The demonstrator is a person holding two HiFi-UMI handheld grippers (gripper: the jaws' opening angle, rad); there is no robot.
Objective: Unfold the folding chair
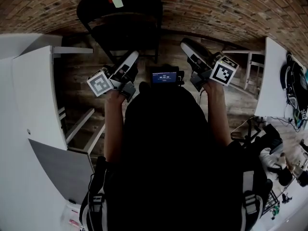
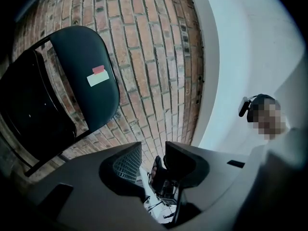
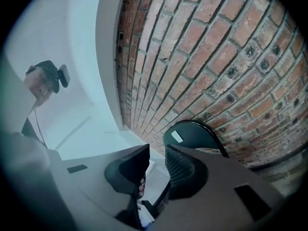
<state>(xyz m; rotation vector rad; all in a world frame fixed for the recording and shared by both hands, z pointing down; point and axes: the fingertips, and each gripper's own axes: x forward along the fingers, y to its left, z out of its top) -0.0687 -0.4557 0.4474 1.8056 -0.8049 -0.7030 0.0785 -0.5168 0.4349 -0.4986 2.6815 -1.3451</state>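
Dark-clothed torso [image 1: 163, 148] is seen nearest, with a gripper held out in each hand. Left gripper [image 1: 132, 57]: jaws narrowly parted, nothing between them. Right gripper [image 1: 185, 43]: likewise narrowly parted and empty. Black folding chair [image 1: 120, 18] is stood against the brick wall [image 1: 216, 4], ahead of both grippers and apart from them.

left hand-held gripper [image 2: 153, 148]: jaws apart, empty | folding chair [image 2: 82, 76]: upper left, before brick wall [image 2: 154, 57]
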